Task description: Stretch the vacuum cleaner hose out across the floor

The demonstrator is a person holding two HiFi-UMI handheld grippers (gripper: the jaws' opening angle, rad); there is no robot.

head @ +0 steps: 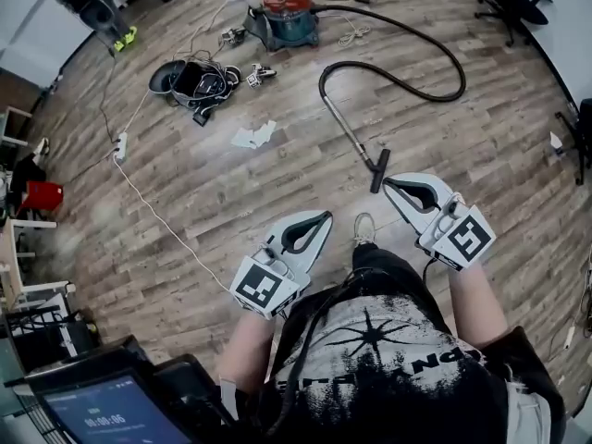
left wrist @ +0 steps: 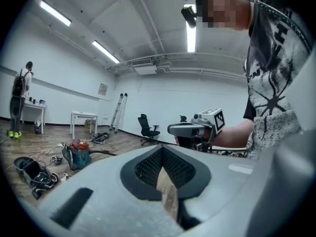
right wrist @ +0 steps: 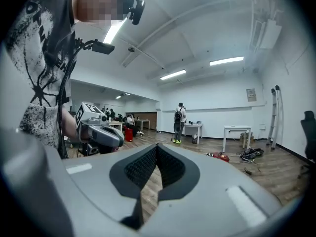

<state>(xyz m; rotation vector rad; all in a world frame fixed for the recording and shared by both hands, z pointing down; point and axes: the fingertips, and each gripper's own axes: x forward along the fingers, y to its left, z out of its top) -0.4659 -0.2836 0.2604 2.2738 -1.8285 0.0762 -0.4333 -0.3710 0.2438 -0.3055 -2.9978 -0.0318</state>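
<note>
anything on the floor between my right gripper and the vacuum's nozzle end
Nothing visible does. In the head view the nozzle lies on bare floor just past the right gripper; the crumpled paper sits well off to the left.

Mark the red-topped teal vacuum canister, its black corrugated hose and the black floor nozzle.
red-topped teal vacuum canister (head: 289, 23): head view, teal body.
black corrugated hose (head: 462, 80): head view, rightmost bend.
black floor nozzle (head: 379, 171): head view, its middle.

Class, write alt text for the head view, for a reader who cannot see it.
A person holds a left hand-held gripper and a right hand-held gripper, both shut and empty, over a wooden floor. A black hose loops from a teal vacuum cleaner to a floor nozzle.
</note>
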